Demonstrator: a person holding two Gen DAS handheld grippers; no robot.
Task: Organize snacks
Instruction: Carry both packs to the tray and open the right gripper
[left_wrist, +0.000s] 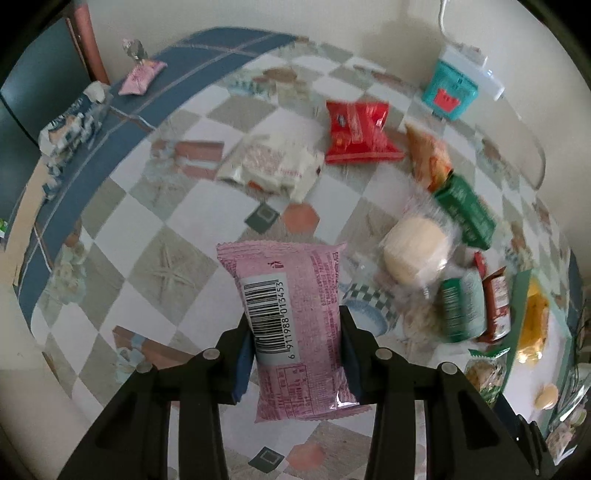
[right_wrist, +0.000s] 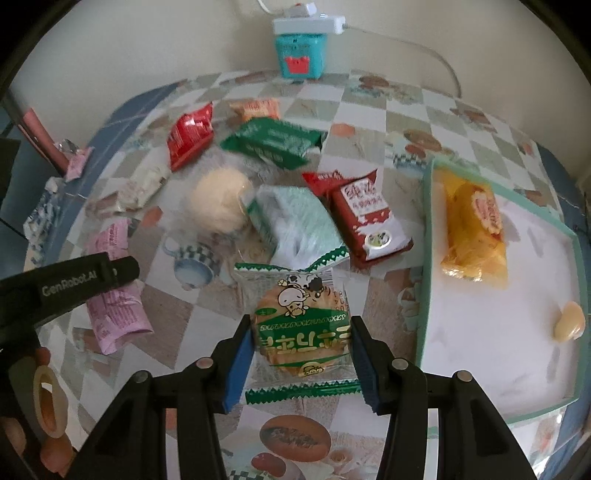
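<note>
My left gripper is shut on a pink snack packet, barcode side facing me, held above the checkered tablecloth. In the right wrist view that pink packet shows at the left under the left gripper's black finger. My right gripper is shut on a clear, green-edged biscuit packet with a cartoon cow on it. To its right lies a teal-rimmed white tray holding a yellow packet and a small pale sweet.
Loose snacks lie on the table: a red packet, a white packet, a green packet, a wrapped round bun, a red-and-white packet. A teal box stands against the back wall.
</note>
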